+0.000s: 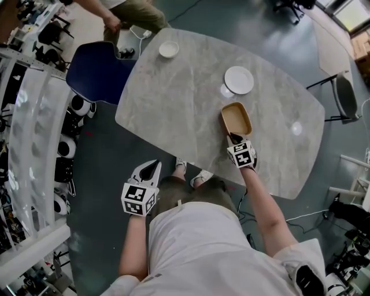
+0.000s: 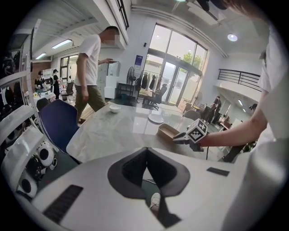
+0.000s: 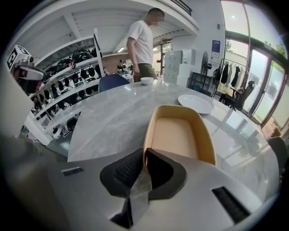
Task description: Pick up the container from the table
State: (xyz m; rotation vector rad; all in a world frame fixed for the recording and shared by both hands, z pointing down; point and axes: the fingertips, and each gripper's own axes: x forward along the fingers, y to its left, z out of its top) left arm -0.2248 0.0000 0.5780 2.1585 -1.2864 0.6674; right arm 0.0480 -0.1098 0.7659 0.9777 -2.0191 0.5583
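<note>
A tan oblong container (image 1: 236,118) lies on the grey marble table (image 1: 185,92) near its front edge, empty inside; the right gripper view shows it (image 3: 180,135) stretching away from the jaws. My right gripper (image 1: 234,137) reaches down to its near end, and its pads (image 3: 145,158) are shut on the near wall, one pad inside and one outside. My left gripper (image 1: 151,167) hangs off the table's front edge above the floor, its jaws (image 2: 145,151) shut with nothing in them. From the left gripper view the container (image 2: 168,131) sits beside the right gripper's marker cube.
A white plate (image 1: 239,80) lies just behind the container and a small white bowl (image 1: 169,49) stands at the far edge. A blue chair (image 1: 95,69) stands at the table's far left, with a person (image 1: 124,14) beside it. Shelving (image 1: 29,115) lines the left.
</note>
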